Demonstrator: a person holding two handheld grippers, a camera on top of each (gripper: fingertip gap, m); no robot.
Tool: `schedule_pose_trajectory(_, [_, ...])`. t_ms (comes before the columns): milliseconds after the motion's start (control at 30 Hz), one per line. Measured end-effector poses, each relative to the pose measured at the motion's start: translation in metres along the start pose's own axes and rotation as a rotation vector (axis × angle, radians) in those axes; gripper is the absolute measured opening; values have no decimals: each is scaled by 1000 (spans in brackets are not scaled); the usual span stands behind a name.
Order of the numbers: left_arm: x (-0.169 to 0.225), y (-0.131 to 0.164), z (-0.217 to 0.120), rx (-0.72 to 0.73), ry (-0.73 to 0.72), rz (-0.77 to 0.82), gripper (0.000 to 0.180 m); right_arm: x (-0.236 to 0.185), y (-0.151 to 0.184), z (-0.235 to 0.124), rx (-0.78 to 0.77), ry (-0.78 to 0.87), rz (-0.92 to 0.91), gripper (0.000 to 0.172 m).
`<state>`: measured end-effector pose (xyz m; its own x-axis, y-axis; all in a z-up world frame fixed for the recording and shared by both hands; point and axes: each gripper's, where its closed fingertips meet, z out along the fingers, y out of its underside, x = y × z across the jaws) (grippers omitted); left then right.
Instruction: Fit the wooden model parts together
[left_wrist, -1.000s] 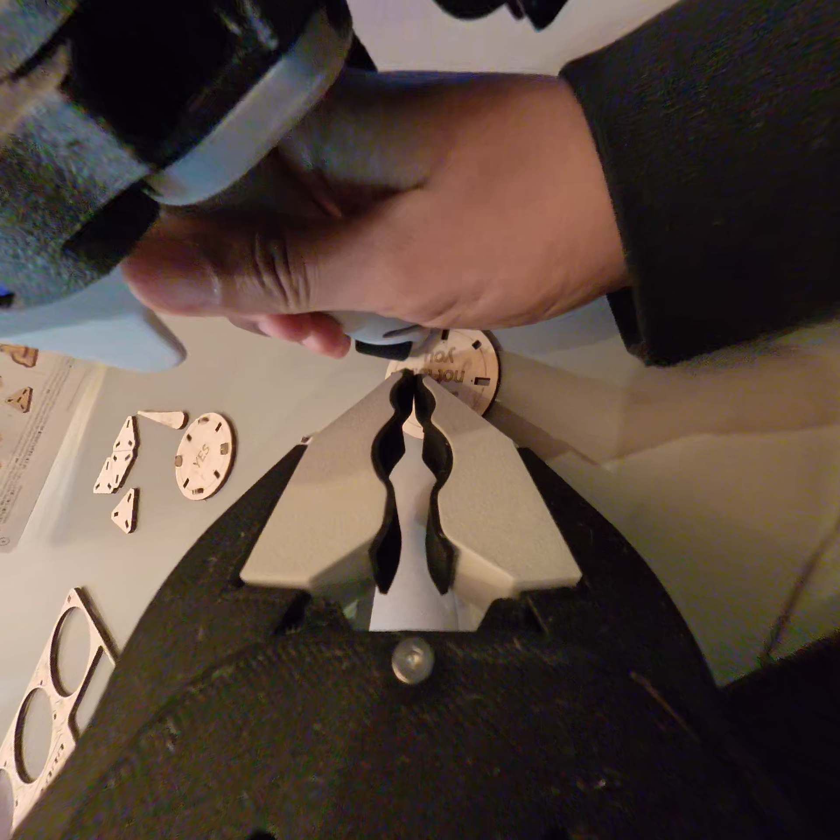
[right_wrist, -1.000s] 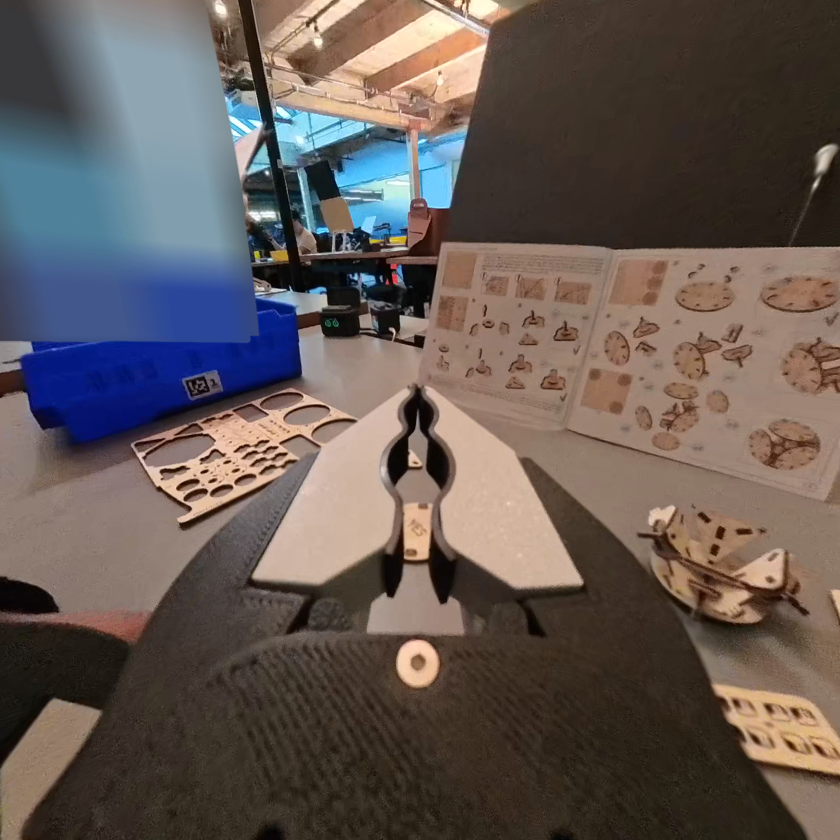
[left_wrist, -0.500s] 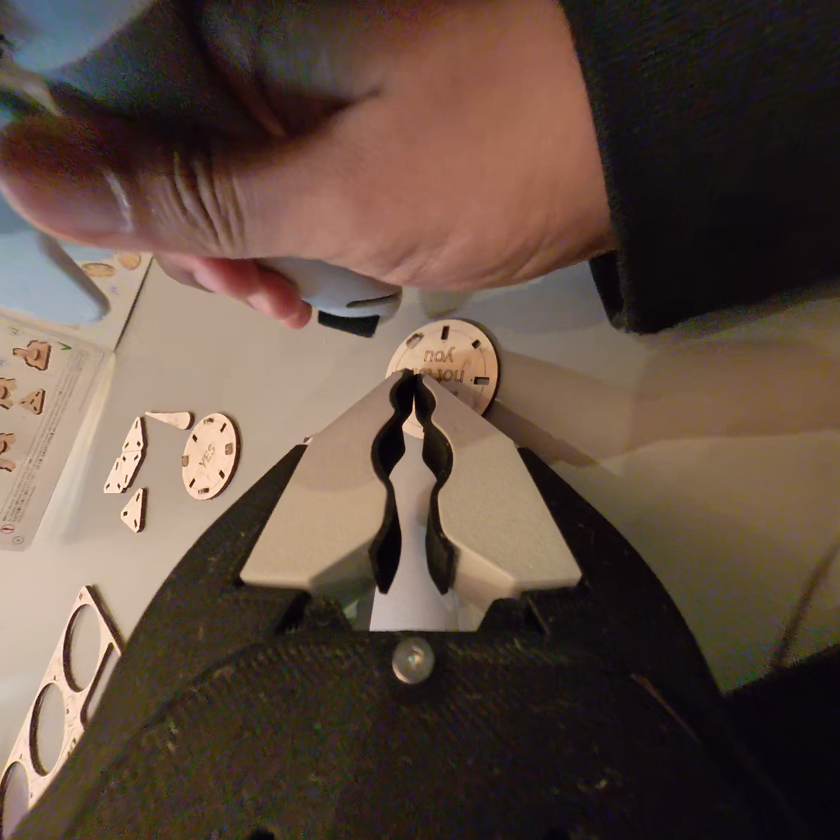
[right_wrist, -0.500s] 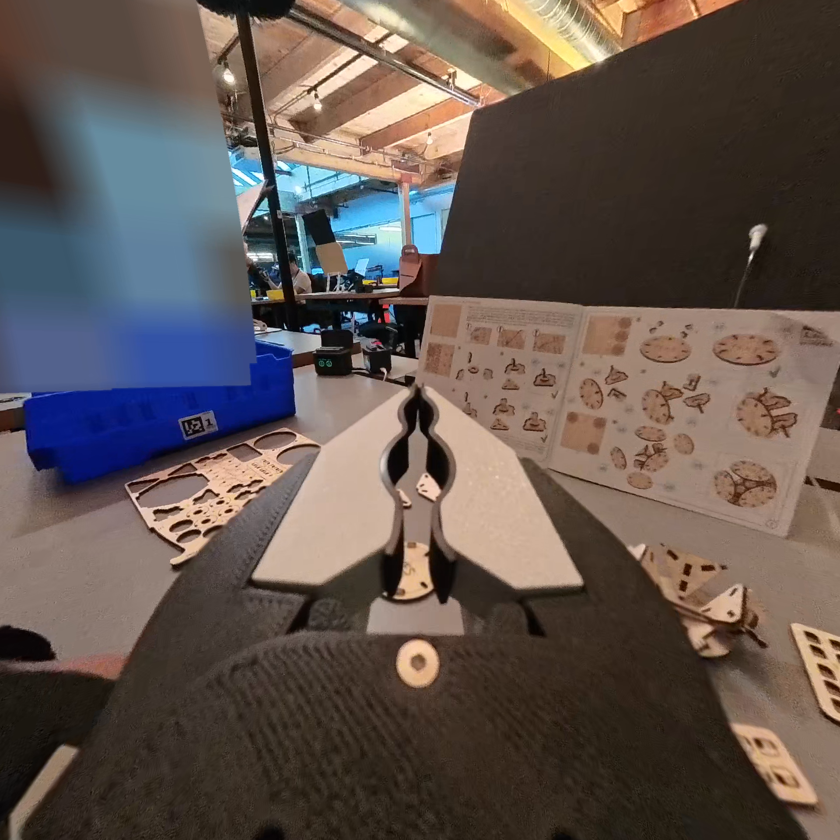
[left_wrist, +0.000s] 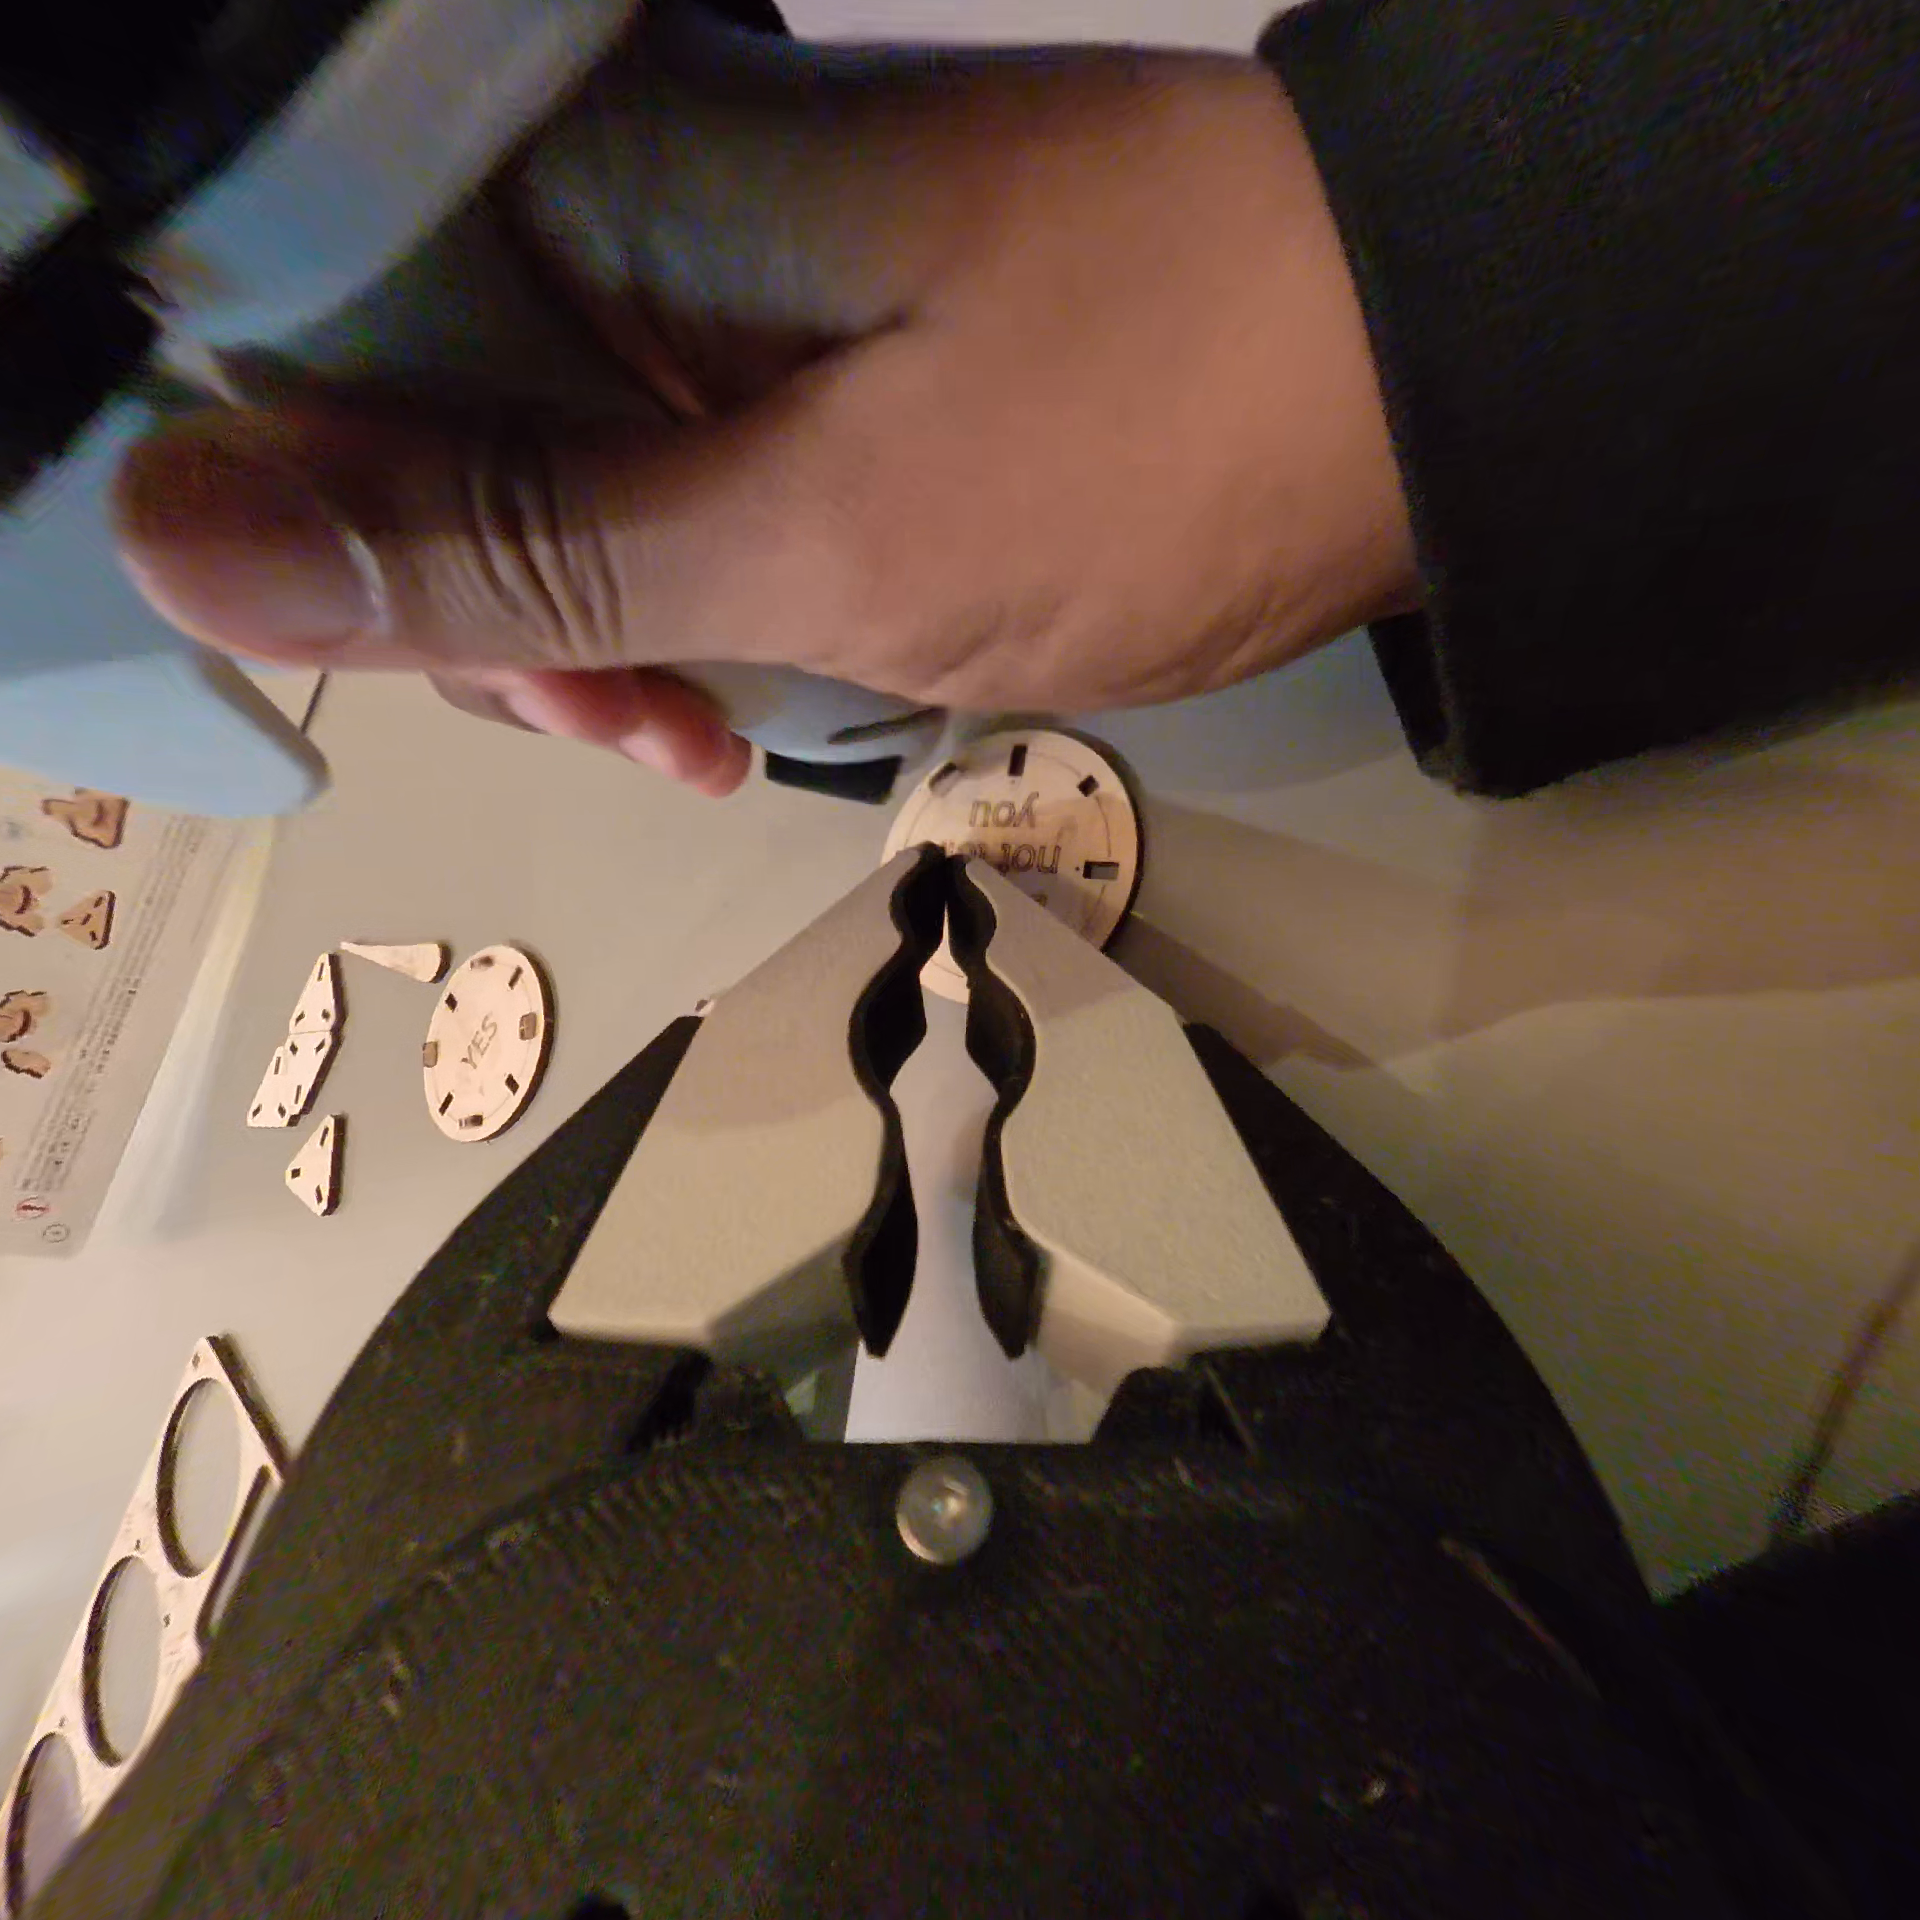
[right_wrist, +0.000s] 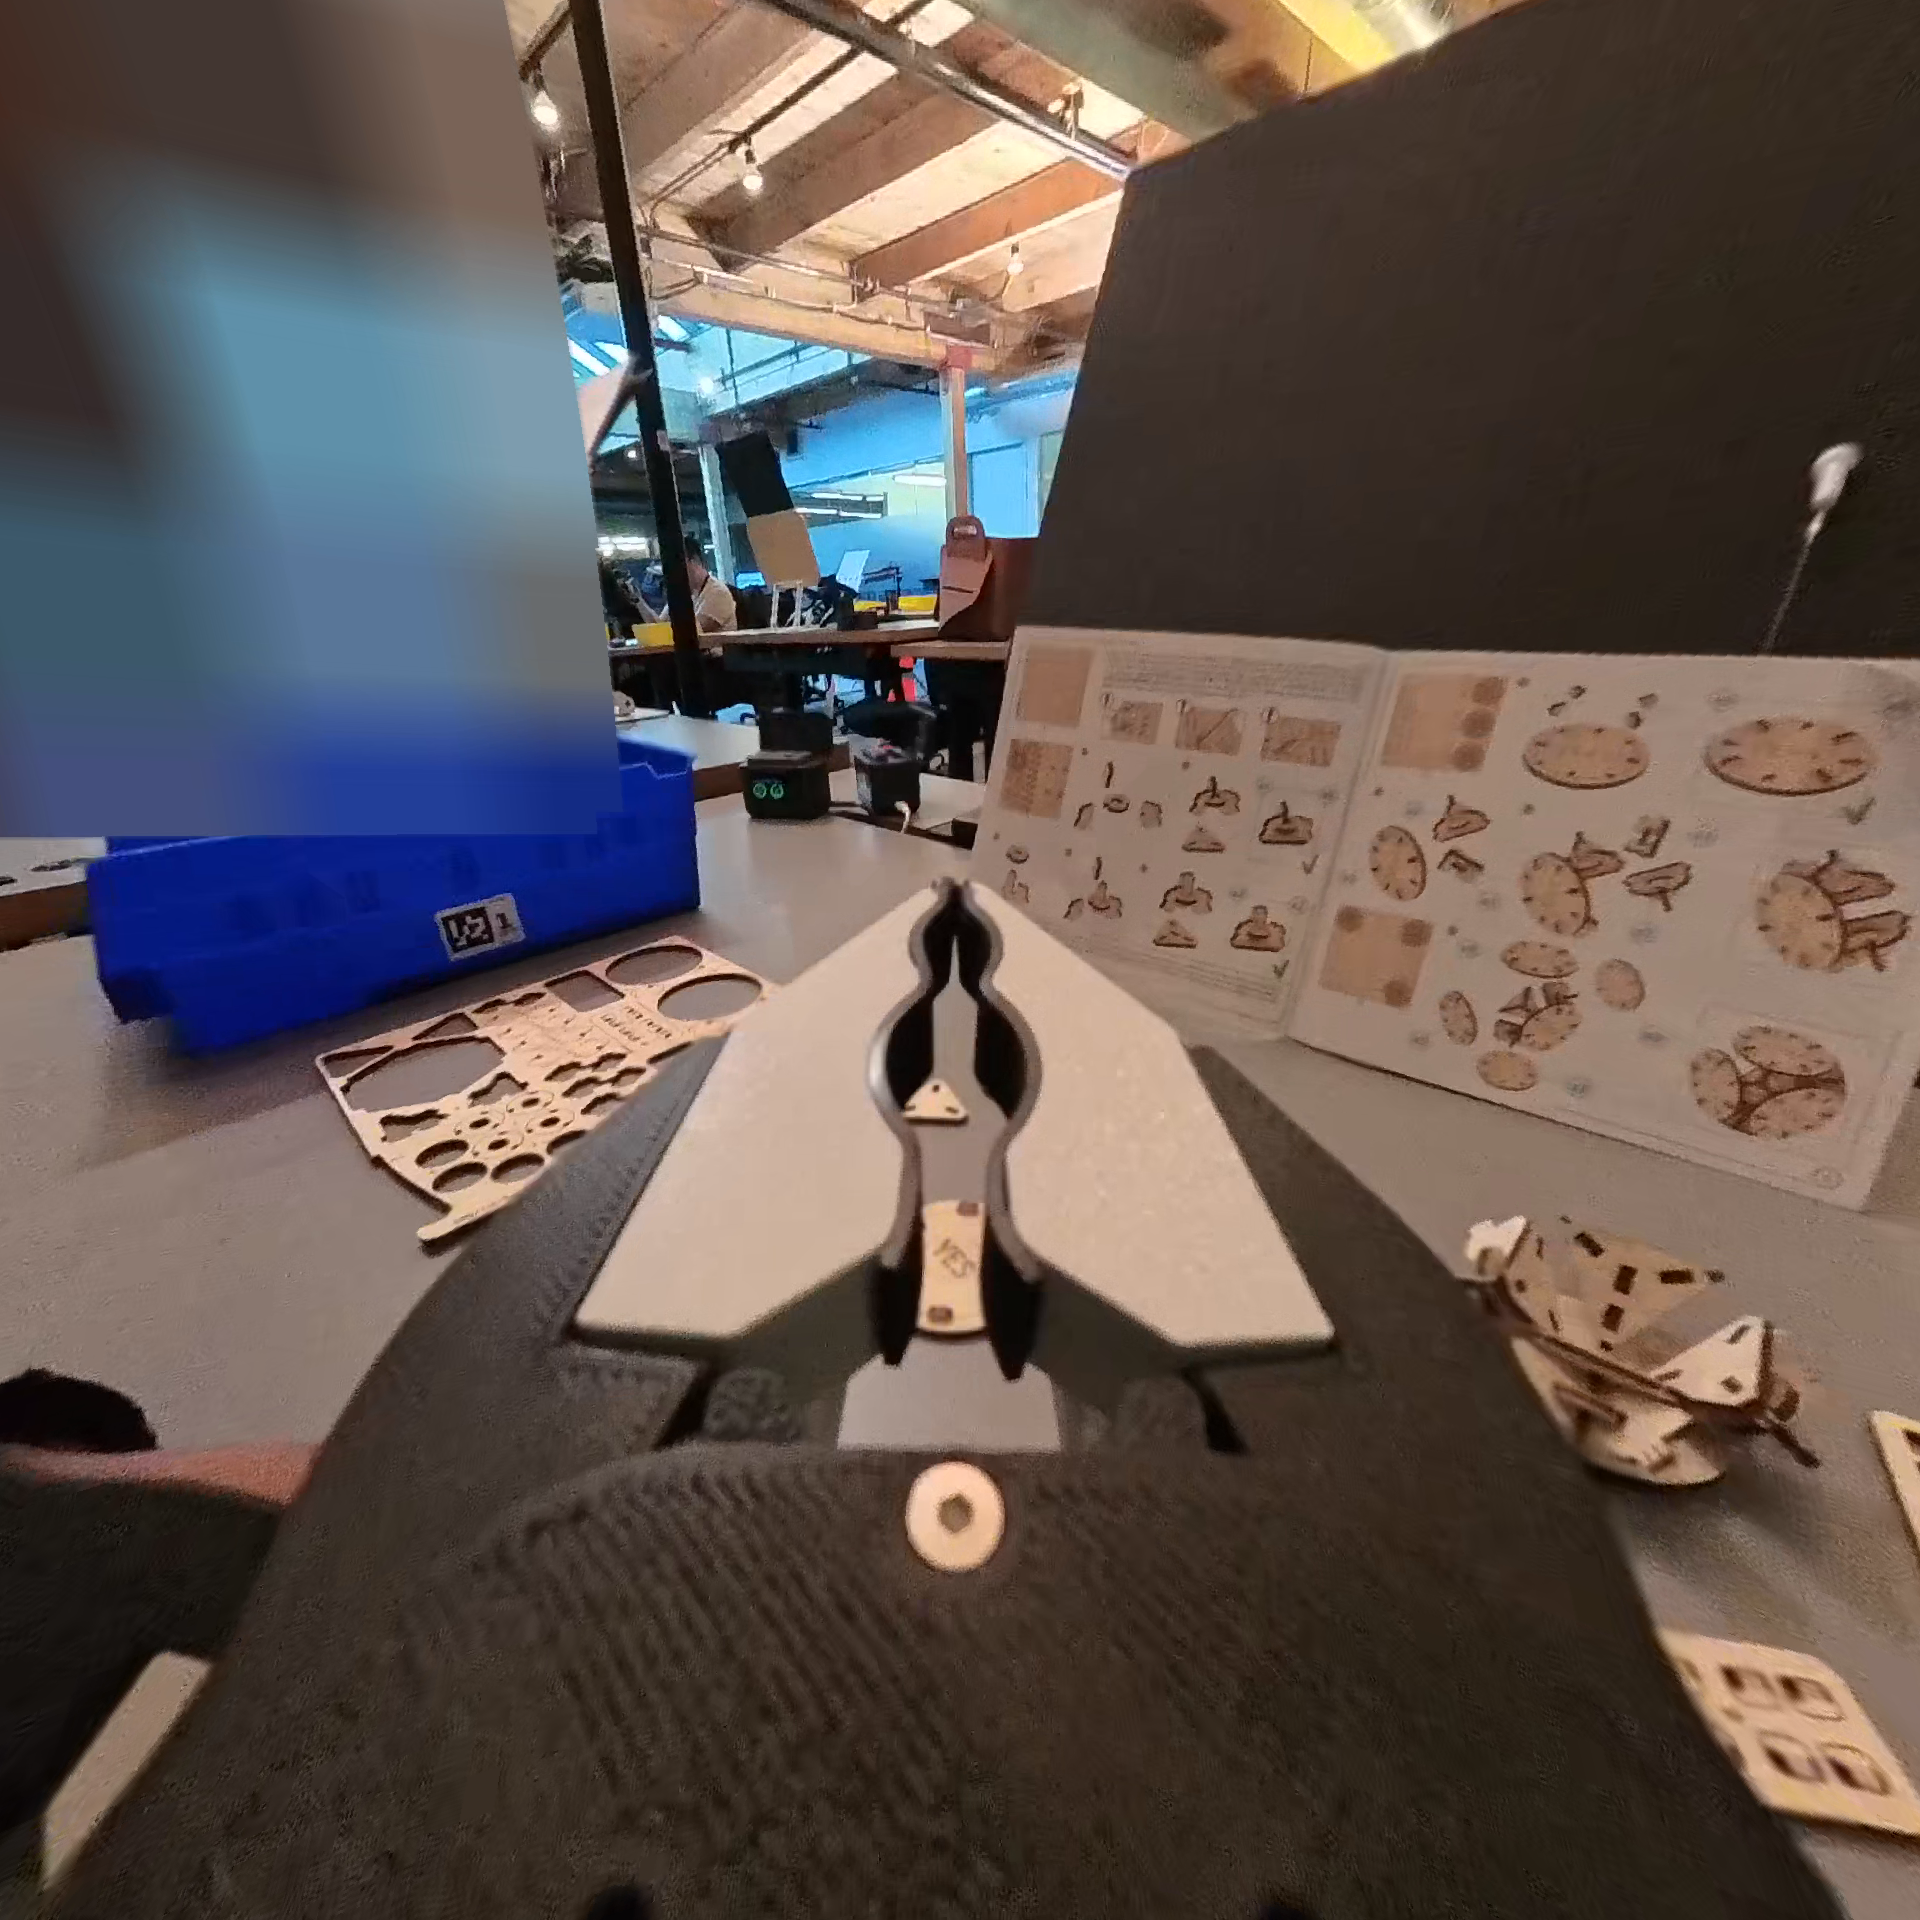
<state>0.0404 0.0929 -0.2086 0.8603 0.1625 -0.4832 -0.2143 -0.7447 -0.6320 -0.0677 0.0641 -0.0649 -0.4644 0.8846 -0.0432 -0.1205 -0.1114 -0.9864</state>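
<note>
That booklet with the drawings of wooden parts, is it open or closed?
Open. The booklet stands propped against the dark panel, two pages spread either side of a centre fold.

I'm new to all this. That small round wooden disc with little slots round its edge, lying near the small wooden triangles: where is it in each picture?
Left wrist view: the small round slotted wooden disc lies flat on the grey table, left of centre, beside small wooden triangle pieces.
Right wrist view: a narrow strip of it shows through the gap between the hand-held gripper's fingers, low centre.
Shared landmark: the open instruction booklet.
</note>
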Motion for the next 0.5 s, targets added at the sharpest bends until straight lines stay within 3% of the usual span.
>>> schedule_pose_trajectory(67, [0,0,0,0,-1,1,0,6,-4,-1,24,22,5,0])
schedule_pose_trajectory(133, [0,0,0,0,4,-4,0,2,14,0,-25,-2,37,0])
schedule_pose_trajectory(333, [0,0,0,0,0,0,0,14,-14,-11,22,58,-6,0])
schedule_pose_trajectory(400, [0,0,0,0,-1,1,0,20,-12,-19,-35,51,-42,0])
schedule_pose_trajectory(433, [0,0,0,0,0,0,0,14,1,-23,-125,-10,-81,6])
schedule_pose_trajectory(500, [0,0,0,0,1,-2,0,-2,38,-42,-372,-177,-110,39])
